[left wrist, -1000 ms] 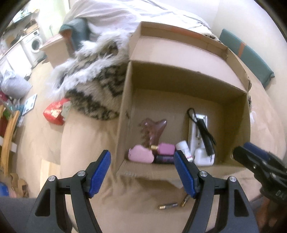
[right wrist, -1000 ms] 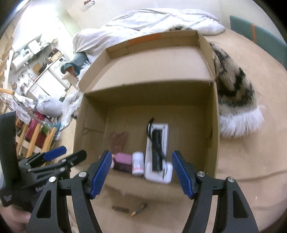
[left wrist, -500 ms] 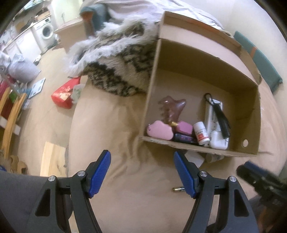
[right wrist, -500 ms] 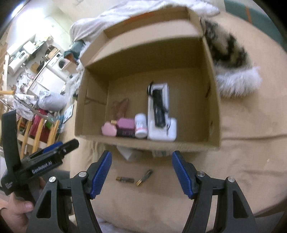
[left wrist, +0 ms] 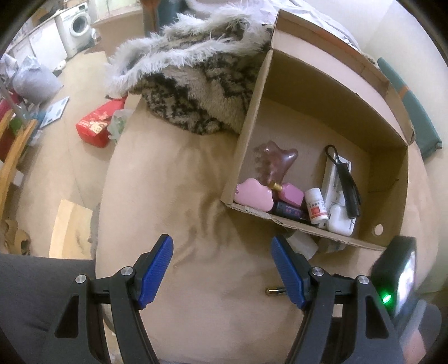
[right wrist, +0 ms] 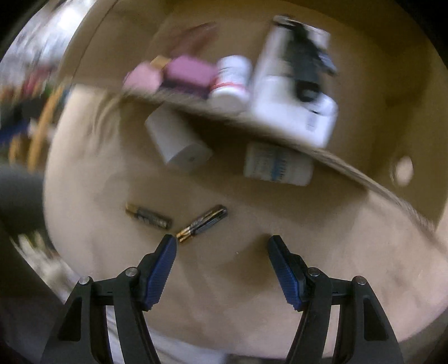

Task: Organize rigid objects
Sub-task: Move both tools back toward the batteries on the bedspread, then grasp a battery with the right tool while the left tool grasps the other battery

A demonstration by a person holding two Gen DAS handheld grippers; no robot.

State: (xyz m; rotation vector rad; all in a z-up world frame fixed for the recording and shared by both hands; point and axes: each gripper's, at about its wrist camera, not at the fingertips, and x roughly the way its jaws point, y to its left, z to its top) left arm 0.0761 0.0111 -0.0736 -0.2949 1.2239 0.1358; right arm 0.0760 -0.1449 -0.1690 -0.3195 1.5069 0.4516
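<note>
An open cardboard box (left wrist: pixel 322 232) lies on a tan bed cover and holds a pink case (left wrist: pixel 253 194), a white pill bottle (left wrist: pixel 315 205), a white device with a black strap (left wrist: pixel 340 193) and other small items. In the blurred right wrist view, two batteries (right wrist: pixel 148 216) (right wrist: pixel 203 222) lie on the cover in front of the box, with a white block (right wrist: pixel 179 142) and a white bottle (right wrist: pixel 277 165) under the box's front edge. My right gripper (right wrist: pixel 221 243) is open, low over the cover just right of the batteries. My left gripper (left wrist: pixel 222 246) is open and empty, left of the box.
A furry patterned blanket (left wrist: pixel 193 84) lies behind the box's left side. One battery (left wrist: pixel 275 291) shows beside my left gripper's right finger. The floor to the left holds a red bag (left wrist: pixel 96 126), a wooden board (left wrist: pixel 70 232) and a washing machine (left wrist: pixel 77 25).
My right gripper has dropped quickly toward the bed cover, close to the two batteries. My left gripper has drawn back and leftward from the box. Both stay open.
</note>
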